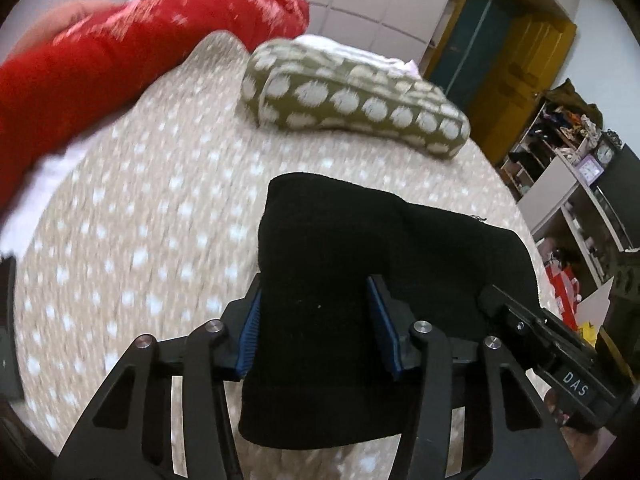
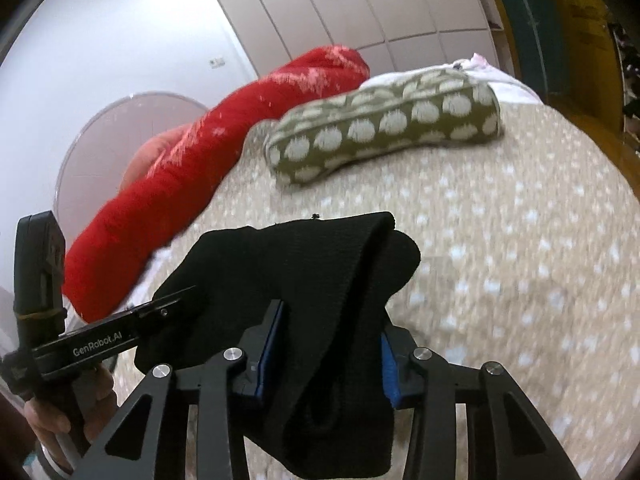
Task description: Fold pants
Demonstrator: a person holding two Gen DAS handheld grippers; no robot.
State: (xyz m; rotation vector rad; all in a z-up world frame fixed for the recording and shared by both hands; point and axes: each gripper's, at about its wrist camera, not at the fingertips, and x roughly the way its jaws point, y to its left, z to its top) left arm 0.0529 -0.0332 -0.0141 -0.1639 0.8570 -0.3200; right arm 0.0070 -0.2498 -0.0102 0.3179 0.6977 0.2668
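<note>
Home bedroom. Bed (image 1: 140,220) with beige white-spotted bedspread fills the near and middle ground in both views. Red rolled blanket (image 1: 120,60) along far-left edge of bed, olive bolster pillow (image 1: 352,100) with white dots far centre, white-pink cloth (image 2: 476,62) behind it. White panelled wardrobe doors (image 2: 340,12) along far wall, round pale headboard-like panel (image 2: 120,132) far left. Teal door (image 1: 476,28) in yellow frame far right. Open shelving unit (image 1: 560,148) on right crammed with clothes and clutter, small clock (image 1: 606,154) on it. Domestic, lived-in, indoor lighting.
</note>
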